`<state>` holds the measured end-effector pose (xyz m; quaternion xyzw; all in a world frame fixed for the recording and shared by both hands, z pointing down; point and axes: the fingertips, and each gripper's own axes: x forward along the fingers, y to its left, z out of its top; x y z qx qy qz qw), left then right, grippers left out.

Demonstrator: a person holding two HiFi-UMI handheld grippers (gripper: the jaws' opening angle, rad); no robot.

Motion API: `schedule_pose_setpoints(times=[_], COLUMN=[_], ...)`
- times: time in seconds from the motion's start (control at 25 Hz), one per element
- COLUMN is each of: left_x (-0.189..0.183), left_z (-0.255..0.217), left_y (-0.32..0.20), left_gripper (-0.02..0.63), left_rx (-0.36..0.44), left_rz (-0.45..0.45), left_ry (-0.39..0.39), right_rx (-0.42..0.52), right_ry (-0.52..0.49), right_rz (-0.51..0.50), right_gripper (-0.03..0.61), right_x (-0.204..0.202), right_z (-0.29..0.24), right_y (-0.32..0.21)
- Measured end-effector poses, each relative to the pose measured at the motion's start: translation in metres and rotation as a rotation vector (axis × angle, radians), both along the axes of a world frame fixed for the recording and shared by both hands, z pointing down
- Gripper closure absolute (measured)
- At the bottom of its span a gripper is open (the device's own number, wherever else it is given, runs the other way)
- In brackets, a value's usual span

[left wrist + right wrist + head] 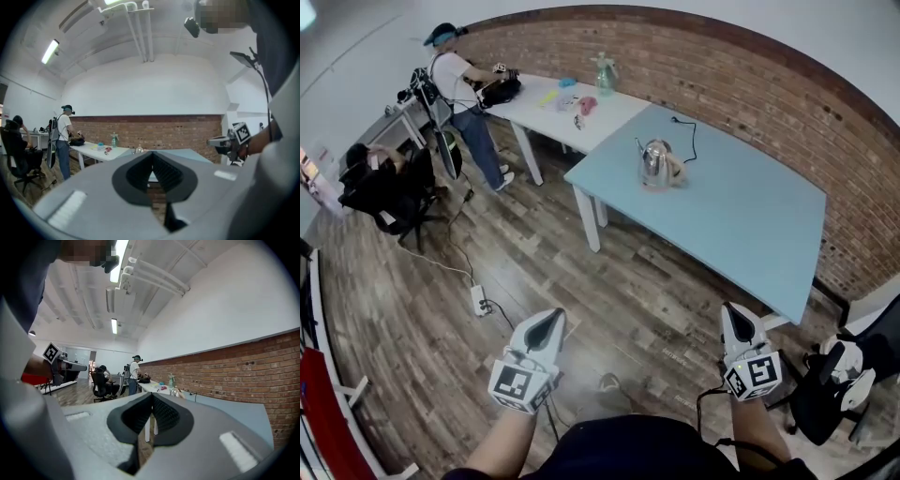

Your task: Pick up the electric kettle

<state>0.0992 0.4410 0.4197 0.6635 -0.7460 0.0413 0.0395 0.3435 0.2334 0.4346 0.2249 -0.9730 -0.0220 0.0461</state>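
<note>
**Head view.** The electric kettle [654,164] stands upright on the blue table [750,234], near the end that touches the white table [546,111]. A black cord [686,131] lies on the blue table just behind it. The left claw [547,325] and the right claw [735,319] are low in the picture, over the wood floor. Both are well apart from the kettle and both point toward the table. The kettle sits farther off, between the two lines they point along. Nothing is in either claw.

I think this is the very first step: getting close to the kettle. No grab has started yet.

**Left gripper view.** The left claw [152,164] is pressed together and pinches nothing. The kettle [139,149] is a tiny shiny spot far off on the table, just above the claw tips and a little to the left.

**Right gripper view.** The right claw [152,405] is pressed together too, with nothing in it. The kettle [175,392] is small and far away, a little to the right of the tips.

The next move, I think, is to come near the table. Then one claw must spread wide, slip around the kettle's handle, and squeeze it tight before lifting.
</note>
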Motion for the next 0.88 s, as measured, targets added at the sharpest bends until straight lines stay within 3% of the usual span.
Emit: schedule_pose_setpoints(times=[0.16,0.44,0.88], left_x=[-0.042,-0.084,-0.155], left_z=[-0.005,0.003,0.009], left_y=[-0.026,-0.059,-0.133], left_gripper=[0.609,0.609,0.609], left_rx=[0.028,0.015,0.022], left_rz=[0.014,0.056,0.018], left_ry=[-0.006,0.001,0.023], right_rx=[0.017,-0.01,0.03], right_ry=[-0.005,0.003,0.035], right_rz=[0.016,0.057,-0.012], right_gripper=[0.575,0.575,0.575], right_x=[-0.034,-0.073,-0.16], right_z=[-0.008,0.004,0.008], right_y=[-0.019,-0.046,-0.123])
